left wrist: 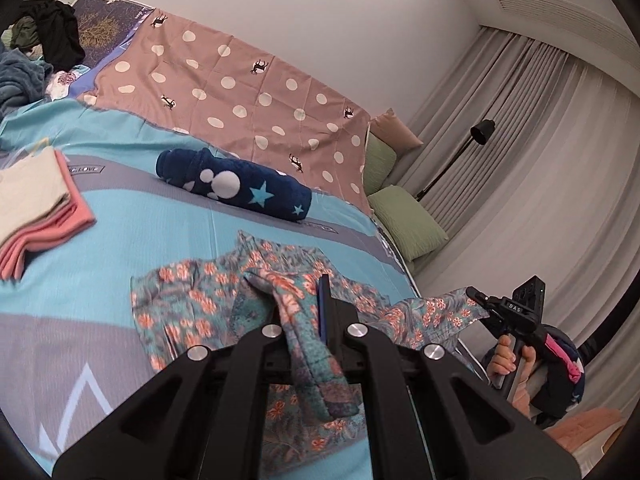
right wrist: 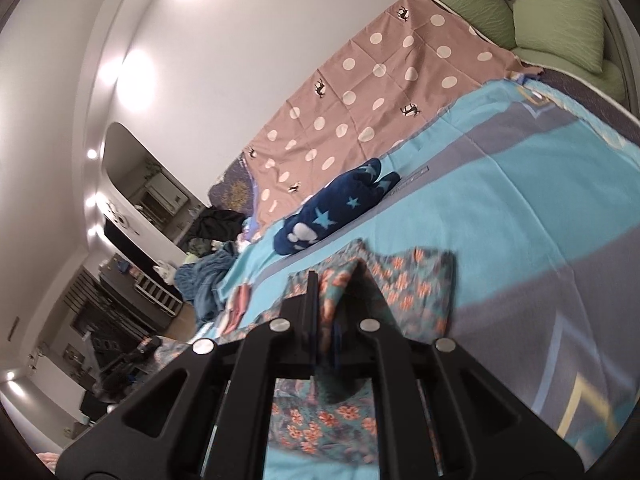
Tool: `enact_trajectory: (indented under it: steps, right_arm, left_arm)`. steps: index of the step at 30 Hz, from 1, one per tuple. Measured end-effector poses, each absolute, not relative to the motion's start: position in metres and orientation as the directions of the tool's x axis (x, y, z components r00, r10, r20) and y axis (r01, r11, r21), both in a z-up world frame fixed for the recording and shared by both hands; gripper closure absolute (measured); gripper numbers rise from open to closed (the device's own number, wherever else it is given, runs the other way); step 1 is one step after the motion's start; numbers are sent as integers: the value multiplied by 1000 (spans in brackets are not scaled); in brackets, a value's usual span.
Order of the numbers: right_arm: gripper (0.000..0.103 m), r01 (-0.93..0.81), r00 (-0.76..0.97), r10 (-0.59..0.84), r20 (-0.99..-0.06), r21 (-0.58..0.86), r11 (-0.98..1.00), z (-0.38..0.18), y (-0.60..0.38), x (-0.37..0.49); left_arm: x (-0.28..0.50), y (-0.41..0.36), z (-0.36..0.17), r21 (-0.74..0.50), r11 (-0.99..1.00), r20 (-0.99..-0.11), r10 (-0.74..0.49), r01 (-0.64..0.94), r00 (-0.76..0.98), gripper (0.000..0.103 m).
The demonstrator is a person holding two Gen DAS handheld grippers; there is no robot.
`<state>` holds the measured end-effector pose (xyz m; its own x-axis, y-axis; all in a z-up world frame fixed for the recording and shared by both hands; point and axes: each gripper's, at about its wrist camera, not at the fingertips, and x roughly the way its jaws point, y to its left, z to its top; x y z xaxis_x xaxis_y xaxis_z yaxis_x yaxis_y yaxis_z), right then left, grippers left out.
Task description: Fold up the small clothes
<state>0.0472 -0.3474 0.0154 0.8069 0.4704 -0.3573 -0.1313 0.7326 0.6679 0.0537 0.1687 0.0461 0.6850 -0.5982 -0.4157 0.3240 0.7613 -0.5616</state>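
Left wrist view shows my left gripper (left wrist: 304, 312) closed on a bunched fold of the floral garment (left wrist: 188, 296), which hangs down between the two fingers. Just beyond the fingertips the rest of the garment lies half flat on the blue bedcover (left wrist: 160, 232), and one edge stretches to the side, where the right gripper (left wrist: 478, 300) pinches it; a hand (left wrist: 508, 356) holds that tool from below. In the right wrist view my right gripper (right wrist: 324, 304) is also shut on the same floral cloth, with the fabric rising like a small tent in front of the tips.

I judge that I am carrying one edge of the garment across to make a fold. To do it well, I think both grippers should travel level and together, so the held edge stays straight and does not twist. I should keep the cloth lightly taut between them, and lower it only when the edge is over the opposite side.

Farther ahead of the left gripper lies a rolled navy towel with stars (left wrist: 236, 184), and off to one side a stack of folded pink and beige clothes (left wrist: 36, 208). Beyond these a dotted pink sheet (left wrist: 248, 84) and green pillows (left wrist: 404, 216) are near the wall.
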Motion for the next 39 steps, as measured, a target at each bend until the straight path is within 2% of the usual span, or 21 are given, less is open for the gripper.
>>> enact_trajectory:
  steps: [6, 9, 11, 14, 16, 18, 20, 22, 24, 25, 26, 27, 28, 31, 32, 34, 36, 37, 38, 39]
  right_arm:
    - [96, -103, 784, 456, -421, 636, 765, 9, -343, 125]
    - [95, -54, 753, 451, -479, 639, 768, -12, -341, 172]
    - [95, 2, 719, 440, -539, 634, 774, -34, -340, 200]
    - [94, 80, 641, 444, -626, 630, 773, -74, -338, 231]
    - [90, 120, 604, 427, -673, 606, 786, -94, -336, 239]
    - [88, 125, 594, 431, -680, 607, 785, -101, -338, 238]
    - [83, 119, 593, 442, -673, 616, 779, -101, -340, 235]
    - [71, 112, 593, 443, -672, 614, 781, -96, -341, 230]
    - [68, 90, 589, 446, -674, 603, 793, -90, -338, 225]
    - [70, 81, 584, 444, -680, 592, 802, -88, -336, 222]
    - [78, 69, 576, 440, -689, 578, 813, -85, -334, 220]
    - [96, 52, 570, 448, -689, 574, 818, -84, -331, 218]
    - [96, 47, 571, 451, -685, 576, 816, -82, -331, 218]
    - [96, 32, 644, 487, -590, 656, 754, -68, -341, 216]
    - [96, 18, 669, 505, -546, 691, 723, -60, -346, 220]
    - [95, 27, 686, 499, -530, 704, 710, -53, -351, 234]
    - [89, 62, 681, 457, -573, 667, 743, -55, -353, 260]
    - [69, 88, 675, 429, -600, 643, 761, -59, -352, 272]
    - [57, 147, 662, 377, -647, 606, 781, -68, -354, 283]
    - [51, 198, 655, 333, -678, 579, 791, -74, -355, 287]
  left_arm:
    - [127, 179, 29, -589, 765, -449, -577, 260, 682, 101]
    - [170, 184, -2, -598, 778, -511, -554, 191, 657, 91]
    - [191, 187, -25, -604, 786, -559, -535, 130, 633, 79]
    - [215, 192, -69, -609, 793, -637, -511, 30, 577, 79]
    - [216, 196, -82, -628, 778, -640, -522, 7, 564, 79]
    - [214, 199, -88, -641, 767, -635, -534, 5, 558, 79]
    - [209, 200, -87, -644, 765, -632, -541, 12, 555, 79]
    - [208, 201, -85, -651, 759, -625, -550, 19, 554, 79]
    - [207, 200, -81, -653, 757, -619, -557, 32, 553, 79]
    - [207, 198, -80, -651, 758, -619, -560, 40, 550, 79]
    - [208, 196, -79, -652, 757, -616, -566, 50, 548, 89]
    - [209, 194, -77, -661, 748, -601, -578, 63, 551, 99]
    - [209, 194, -74, -671, 738, -587, -585, 67, 559, 101]
    - [204, 201, -50, -710, 697, -501, -597, 97, 627, 101]
    - [205, 203, -41, -706, 702, -492, -583, 96, 647, 101]
    - [217, 203, -32, -673, 735, -511, -540, 80, 669, 100]
    - [233, 204, -37, -654, 755, -544, -508, 41, 667, 97]
    - [241, 205, -43, -647, 762, -566, -496, 19, 659, 86]
    - [250, 206, -52, -626, 780, -602, -470, -16, 646, 73]
    - [253, 207, -57, -606, 795, -624, -451, -31, 638, 70]
